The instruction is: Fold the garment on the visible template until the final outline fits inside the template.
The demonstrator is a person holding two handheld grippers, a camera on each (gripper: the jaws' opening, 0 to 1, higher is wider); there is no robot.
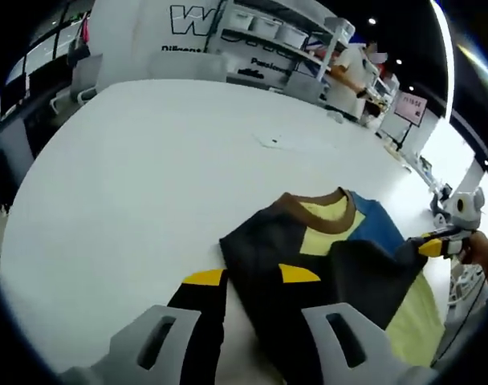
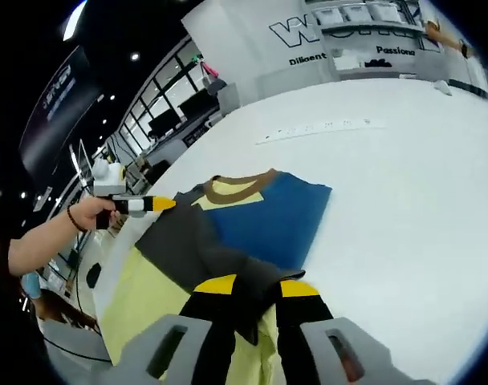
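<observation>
A T-shirt (image 1: 264,241) with dark grey, yellow and blue panels and a brown collar (image 1: 316,210) lies on the white table (image 1: 148,176). In the left gripper view my left gripper (image 1: 251,276) sits at the shirt's dark near edge, with dark cloth between its yellow tips. From the right my right gripper (image 1: 427,247) pinches a raised dark flap (image 1: 372,273). In the right gripper view that right gripper (image 2: 258,285) is shut on dark fabric, which hangs to a point between the jaws. The shirt (image 2: 268,216) spreads ahead. The left gripper (image 2: 165,204), held by a hand (image 2: 87,212), meets the dark shoulder.
Faint marks (image 1: 268,140) lie on the table beyond the shirt, seen as a pale strip (image 2: 320,128) in the right gripper view. Shelves with white bins (image 1: 268,28) and a person (image 1: 352,68) stand past the far edge. The table's edge runs close on the shirt's yellow side.
</observation>
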